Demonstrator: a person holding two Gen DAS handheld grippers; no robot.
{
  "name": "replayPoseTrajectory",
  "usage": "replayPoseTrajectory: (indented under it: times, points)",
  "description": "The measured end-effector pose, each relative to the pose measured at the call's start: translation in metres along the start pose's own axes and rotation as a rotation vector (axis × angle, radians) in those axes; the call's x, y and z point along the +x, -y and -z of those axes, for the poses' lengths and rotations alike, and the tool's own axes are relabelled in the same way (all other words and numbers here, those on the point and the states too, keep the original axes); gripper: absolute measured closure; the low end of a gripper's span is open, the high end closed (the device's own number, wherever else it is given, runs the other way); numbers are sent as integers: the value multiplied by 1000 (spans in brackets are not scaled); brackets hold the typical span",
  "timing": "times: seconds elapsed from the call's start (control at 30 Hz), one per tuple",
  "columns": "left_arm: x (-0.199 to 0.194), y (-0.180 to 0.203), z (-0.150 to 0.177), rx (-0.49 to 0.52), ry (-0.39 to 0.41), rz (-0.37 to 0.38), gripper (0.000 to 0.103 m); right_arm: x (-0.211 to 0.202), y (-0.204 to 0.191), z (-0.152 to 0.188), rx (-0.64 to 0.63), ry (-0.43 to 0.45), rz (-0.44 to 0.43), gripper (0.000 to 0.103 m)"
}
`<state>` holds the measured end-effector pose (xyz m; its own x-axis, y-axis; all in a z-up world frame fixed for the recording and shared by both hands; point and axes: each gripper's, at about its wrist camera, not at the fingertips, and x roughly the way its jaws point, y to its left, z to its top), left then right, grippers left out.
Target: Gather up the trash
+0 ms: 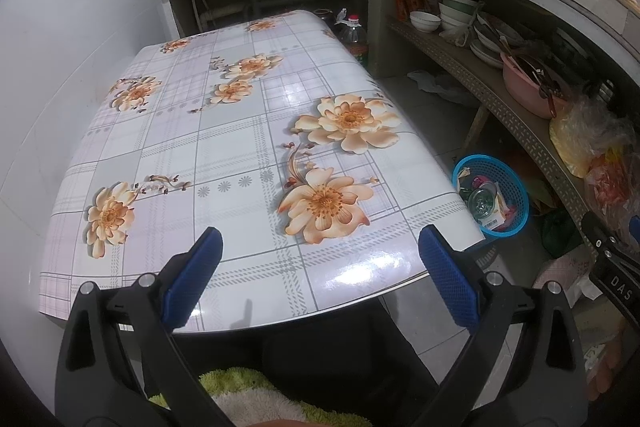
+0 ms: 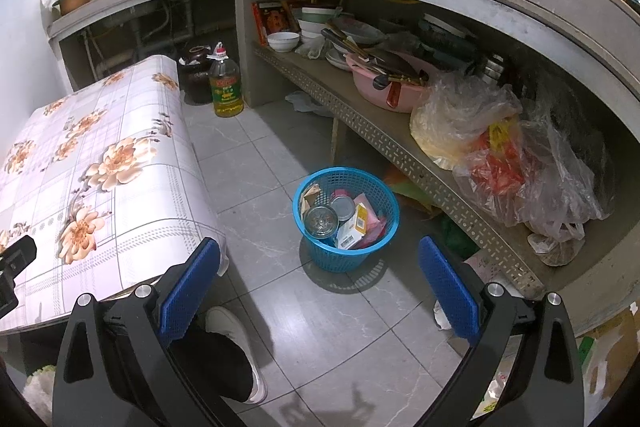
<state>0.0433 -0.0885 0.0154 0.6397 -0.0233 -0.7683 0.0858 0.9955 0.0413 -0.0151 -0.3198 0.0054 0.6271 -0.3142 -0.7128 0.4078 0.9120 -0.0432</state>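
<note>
Both empty tools (image 2: pixel 320 287) above basket (image 2: pixel 312 183)

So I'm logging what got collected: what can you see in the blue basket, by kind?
Visible in the blue basket:
Glass jar: 1
Round tin lid: 1
Yellow and white carton: 1
Pink wrapper: 1
Brown paper scrap: 1
Total: 5 in view; anything underneath is hidden.

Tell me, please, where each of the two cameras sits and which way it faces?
Left wrist: on the left gripper, looking down over the floral table; its open blue fingers show.
Right wrist: on the right gripper, facing the floor and blue basket of trash; open fingers and a shoe show.
Shared: the table, basket, oil bottle and shelf.
</note>
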Motion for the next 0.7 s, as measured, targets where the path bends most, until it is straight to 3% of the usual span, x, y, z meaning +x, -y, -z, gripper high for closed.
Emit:
replayPoseTrajectory:
  times: [0.7]
  points:
    - [1, 0, 1, 4, -1, 2, 9, -1, 1, -1, -4, 3, 3, 7]
